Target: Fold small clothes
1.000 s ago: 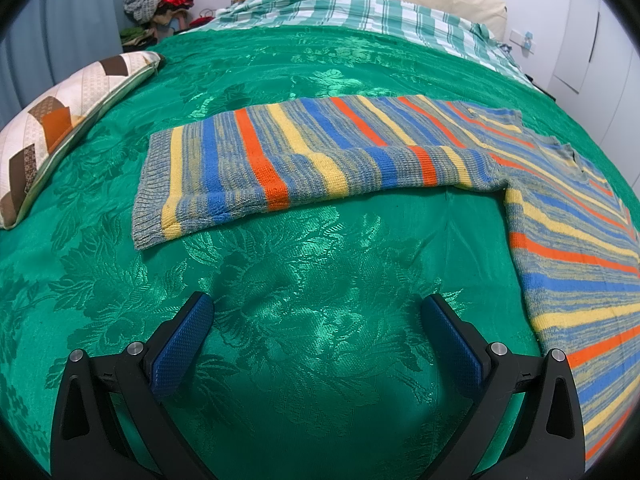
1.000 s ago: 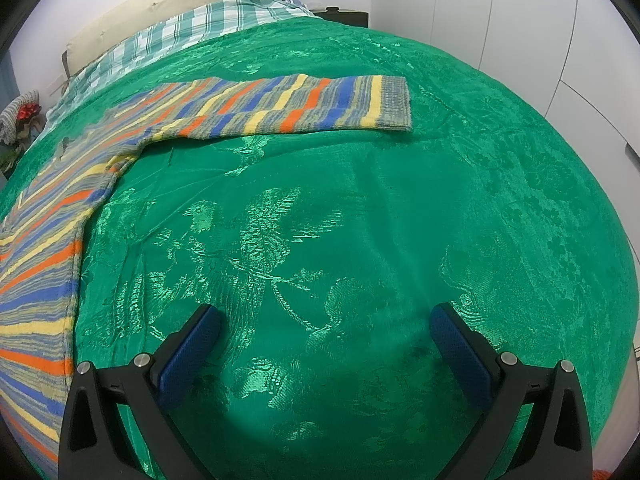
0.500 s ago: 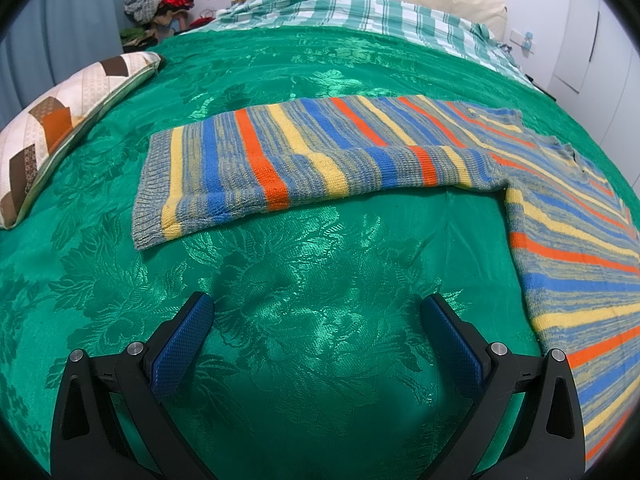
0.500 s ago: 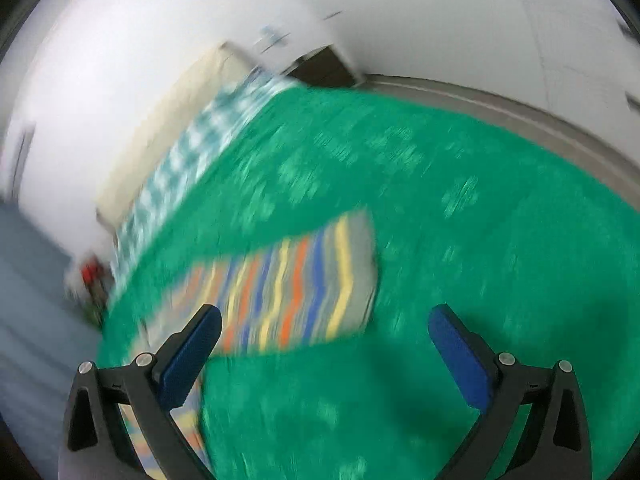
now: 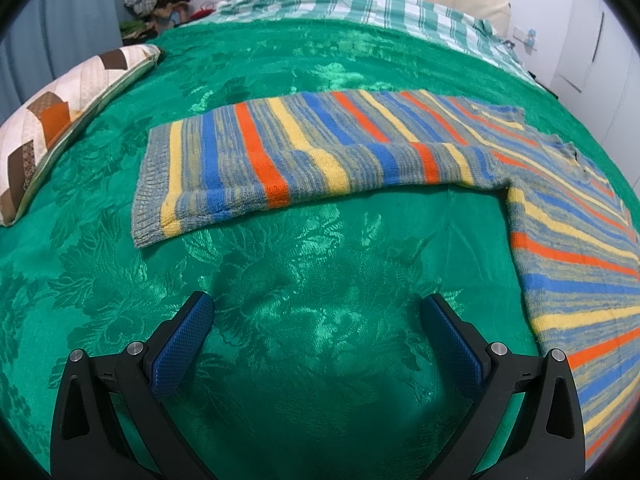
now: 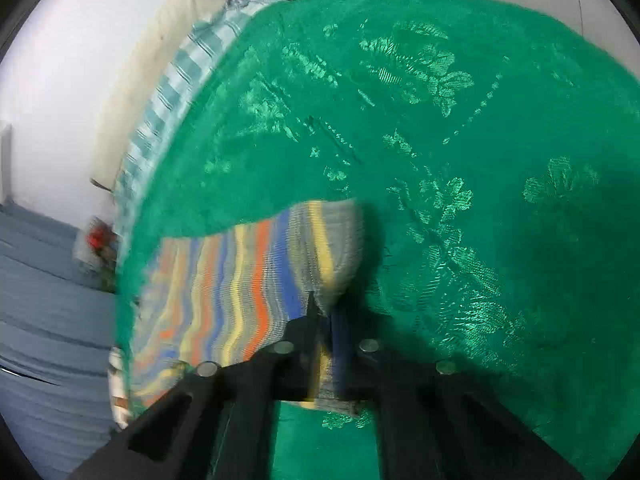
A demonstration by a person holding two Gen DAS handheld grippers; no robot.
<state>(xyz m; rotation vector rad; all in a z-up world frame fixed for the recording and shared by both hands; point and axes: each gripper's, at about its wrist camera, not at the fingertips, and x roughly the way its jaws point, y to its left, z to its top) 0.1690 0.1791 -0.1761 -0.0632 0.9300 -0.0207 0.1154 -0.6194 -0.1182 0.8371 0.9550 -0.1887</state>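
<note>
**Right tongs clamped on sleeve cuff; fold just begun**

My right tongs (image 6: pixel 326 320) are clenched on the cuff end of the striped knit sweater (image 5: pixel 320 152); that view is blurred. My left tongs (image 5: pixel 316 332) are released, hovering over the bare green bedspread (image 5: pixel 304 272), short of the other sleeve. The sweater lies spread flat on the bed, sleeves out sideways. I judge no fold is complete: both sleeves and the body remain. A patchwork cushion (image 5: pixel 60 120) sits at the bed's left edge. No containers visible.

Black gripper (image 5: pixel 316 320) arms, blue textured pads (image 5: pixel 182 344), silver screws.
</note>
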